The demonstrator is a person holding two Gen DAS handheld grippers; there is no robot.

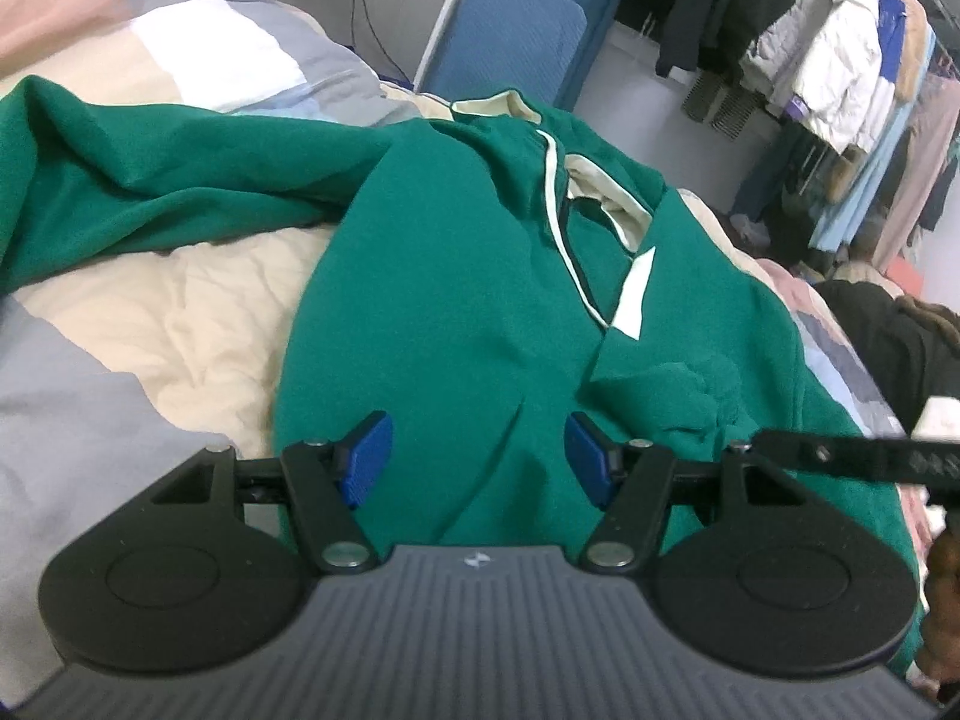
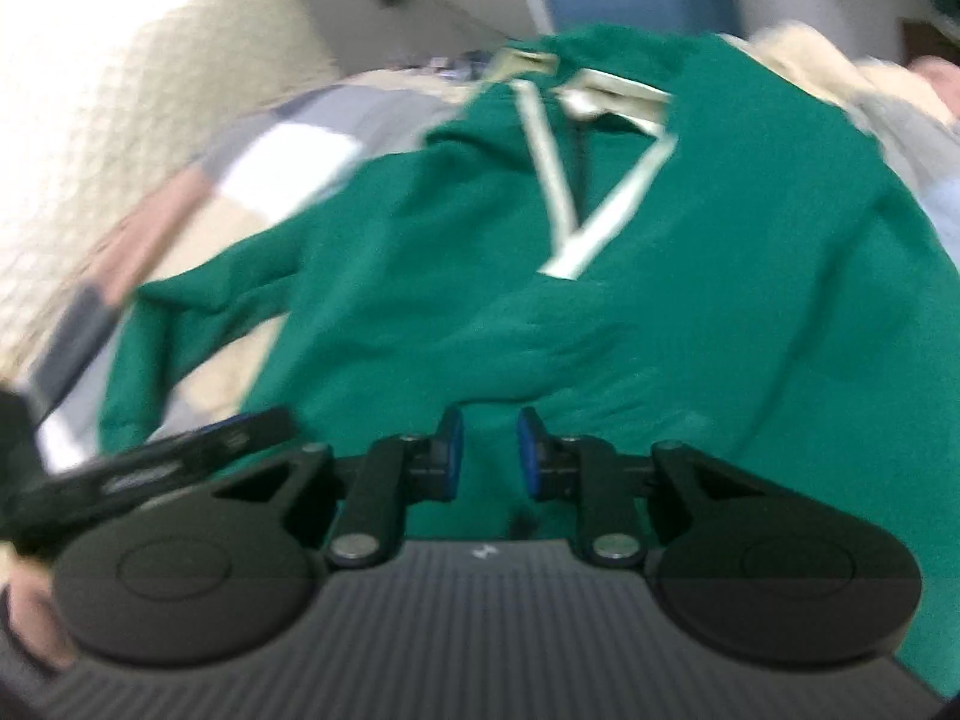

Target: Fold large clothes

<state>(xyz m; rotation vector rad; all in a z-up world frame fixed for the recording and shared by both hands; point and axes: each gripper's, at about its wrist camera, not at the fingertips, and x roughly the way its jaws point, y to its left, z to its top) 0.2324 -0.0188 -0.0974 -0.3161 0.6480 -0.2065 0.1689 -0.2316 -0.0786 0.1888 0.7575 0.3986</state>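
Bed (image 1: 180, 312): both claws over sweater (image 1: 456, 300).

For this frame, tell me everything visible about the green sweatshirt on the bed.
The green sweatshirt is a large garment of soft, fleece-like fabric with a cream collar and cream trim forming a V at the neck. It lies front-up and rumpled on a patchwork duvet of cream, grey, white and pink, collar towards the far end. One sleeve trails out to the left in loose folds; the other looks folded onto the body. Both claws hover at its near hem; contact is unclear.
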